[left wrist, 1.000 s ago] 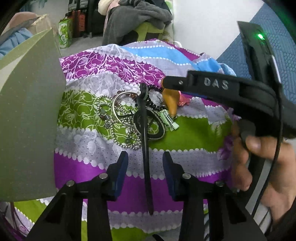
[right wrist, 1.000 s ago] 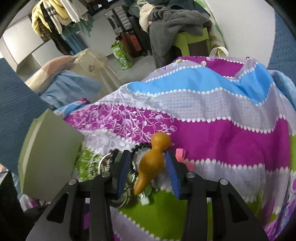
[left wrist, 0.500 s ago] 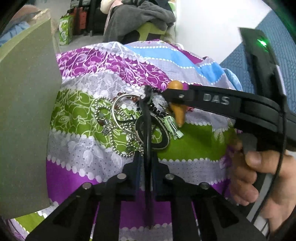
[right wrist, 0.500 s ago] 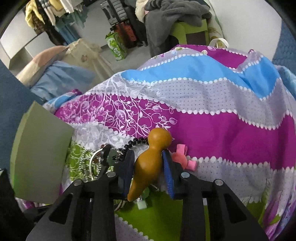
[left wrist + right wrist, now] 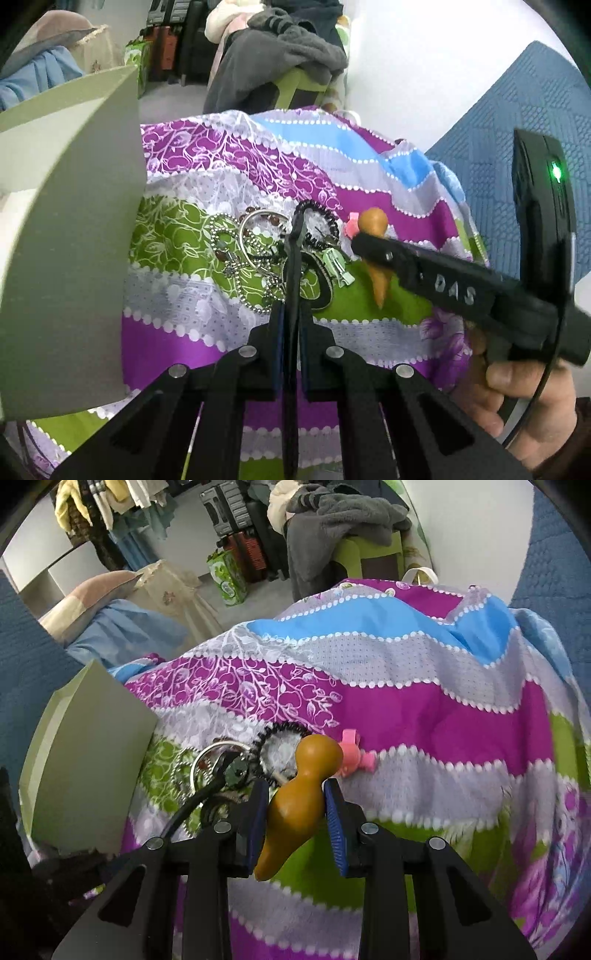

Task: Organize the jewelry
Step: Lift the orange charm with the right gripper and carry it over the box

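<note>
Two grippers work over a striped floral bedspread. At its left edge stands a pale green box. Beside the box, on the green stripe, lies a jewelry heap of ball chains, rings and a black coil. The left gripper is clamped tight on a thin black strap rising out of the heap. The right gripper, narrowly parted, squeezes an orange gourd-shaped piece. Just beyond sits a small pink clip.
</note>
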Demonstrator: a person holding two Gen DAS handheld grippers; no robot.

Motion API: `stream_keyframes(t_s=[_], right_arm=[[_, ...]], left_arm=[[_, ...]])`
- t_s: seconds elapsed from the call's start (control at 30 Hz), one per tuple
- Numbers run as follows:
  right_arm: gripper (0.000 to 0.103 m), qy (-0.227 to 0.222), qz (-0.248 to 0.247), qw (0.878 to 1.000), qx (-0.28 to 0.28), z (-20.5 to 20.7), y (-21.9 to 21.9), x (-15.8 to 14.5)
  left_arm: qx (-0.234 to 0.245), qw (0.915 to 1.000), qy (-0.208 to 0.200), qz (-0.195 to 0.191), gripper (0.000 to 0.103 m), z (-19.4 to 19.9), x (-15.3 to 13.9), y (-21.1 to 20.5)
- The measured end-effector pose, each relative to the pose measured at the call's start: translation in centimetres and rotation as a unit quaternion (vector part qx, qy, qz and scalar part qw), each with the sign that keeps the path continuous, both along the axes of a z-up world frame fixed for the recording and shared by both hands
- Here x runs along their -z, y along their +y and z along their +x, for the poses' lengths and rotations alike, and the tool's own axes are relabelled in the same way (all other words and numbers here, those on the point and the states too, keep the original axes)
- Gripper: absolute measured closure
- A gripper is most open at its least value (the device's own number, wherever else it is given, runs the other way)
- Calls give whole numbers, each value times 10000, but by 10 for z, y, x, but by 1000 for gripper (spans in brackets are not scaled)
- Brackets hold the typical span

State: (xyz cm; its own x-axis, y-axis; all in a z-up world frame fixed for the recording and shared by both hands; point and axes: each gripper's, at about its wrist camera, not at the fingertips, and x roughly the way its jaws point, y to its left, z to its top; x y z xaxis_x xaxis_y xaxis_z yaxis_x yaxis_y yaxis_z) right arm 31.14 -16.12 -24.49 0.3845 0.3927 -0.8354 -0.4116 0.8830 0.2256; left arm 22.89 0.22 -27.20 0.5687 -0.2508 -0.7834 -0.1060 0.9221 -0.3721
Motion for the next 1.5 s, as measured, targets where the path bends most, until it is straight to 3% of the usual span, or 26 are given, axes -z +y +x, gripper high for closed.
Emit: stream_keyframes(t_s=[0.77,1.2,1.5], right_arm=[[75,-223,-239,9983,485,-86,-6,-40],[75,-283,-259,9970,675,-93,-11,-58],[75,-422,-200,9956,813,-91,-10,-103]], left_arm=[[-4,9975,-661,-232,99,-46,-63,22],[33,9962,-855,-182,99,-53,-92,30],[-75,9952,-975,-73,99,-63,-140,51]])
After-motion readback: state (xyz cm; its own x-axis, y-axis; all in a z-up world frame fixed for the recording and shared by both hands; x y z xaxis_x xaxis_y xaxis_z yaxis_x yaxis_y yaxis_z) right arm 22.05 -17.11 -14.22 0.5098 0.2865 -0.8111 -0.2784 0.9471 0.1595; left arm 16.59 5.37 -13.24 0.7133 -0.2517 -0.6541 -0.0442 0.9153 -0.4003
